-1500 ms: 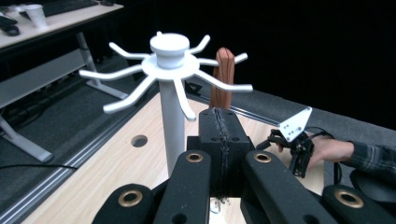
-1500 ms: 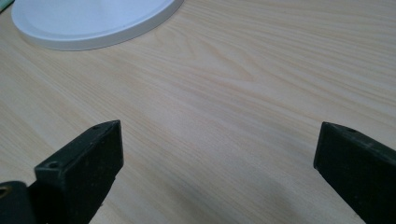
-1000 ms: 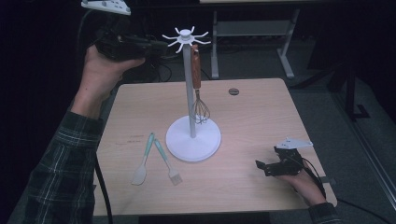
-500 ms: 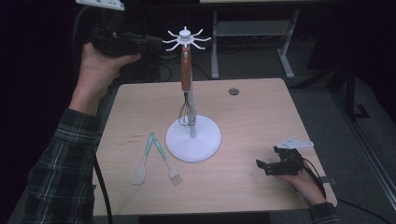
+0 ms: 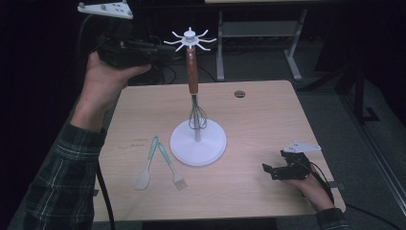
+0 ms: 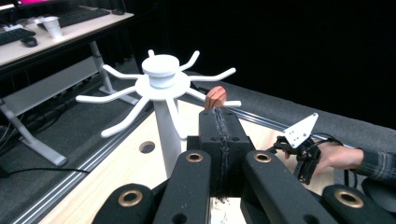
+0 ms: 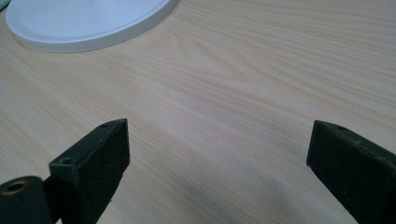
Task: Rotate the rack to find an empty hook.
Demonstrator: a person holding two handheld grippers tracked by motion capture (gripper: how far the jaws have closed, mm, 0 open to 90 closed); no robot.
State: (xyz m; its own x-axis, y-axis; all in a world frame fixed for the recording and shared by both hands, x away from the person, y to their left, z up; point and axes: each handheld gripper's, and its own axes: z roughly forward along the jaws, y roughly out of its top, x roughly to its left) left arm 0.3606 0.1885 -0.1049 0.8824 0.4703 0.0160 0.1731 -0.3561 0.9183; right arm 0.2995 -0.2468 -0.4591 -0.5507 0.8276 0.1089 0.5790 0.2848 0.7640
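Note:
A white utensil rack (image 5: 198,141) stands mid-table with spoke arms at its top (image 6: 161,77). A whisk with a brown handle (image 5: 192,72) hangs straight down from one arm, its wires (image 5: 197,117) just above the base. My left gripper (image 5: 163,50) is held high beside the rack's top, left of it. Its jaws are shut with nothing between them, and the whisk's handle end (image 6: 215,98) sits just past my left gripper (image 6: 219,114). My right gripper (image 5: 270,170) rests open on the table at the front right, its jaws wide over bare wood (image 7: 217,154).
A pale green spatula (image 5: 146,165) and a brush (image 5: 171,165) lie crossed on the table left of the rack's base (image 7: 84,23). A small round grommet (image 5: 239,94) sits near the far edge. Desks stand beyond the table (image 5: 268,124).
The whisk hung at a slant a second ago and now hangs straight under the rack's top. My left hand has shifted slightly beside the rack. The right hand has kept still.

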